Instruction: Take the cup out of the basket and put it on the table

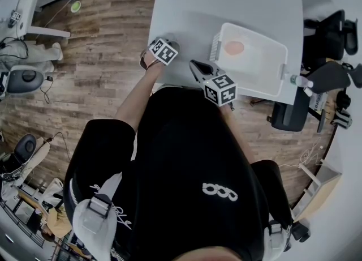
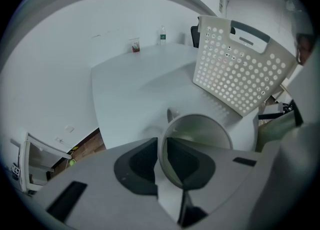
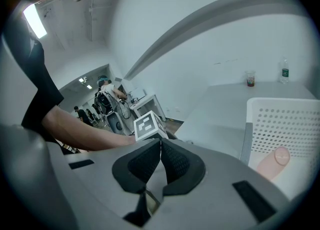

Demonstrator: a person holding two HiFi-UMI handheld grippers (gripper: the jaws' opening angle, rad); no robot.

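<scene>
A pale grey cup (image 2: 200,129) stands on the white table (image 2: 135,89), just left of the white perforated basket (image 2: 240,69). In the left gripper view its rim runs between the jaws of my left gripper (image 2: 162,144), one pad outside the wall and one inside, shut on it. The head view shows that gripper (image 1: 168,47) at the table's near left edge. My right gripper (image 3: 160,144) is shut with nothing in it and hovers at the near edge (image 1: 198,68), beside the basket (image 1: 271,47). A pink object (image 1: 235,47) lies in the basket.
A small cup with a red base (image 2: 134,45) and a bottle (image 2: 162,35) stand at the table's far edge. Black chairs (image 1: 331,33) sit to the right of the table. Wooden floor (image 1: 96,56) lies to the left.
</scene>
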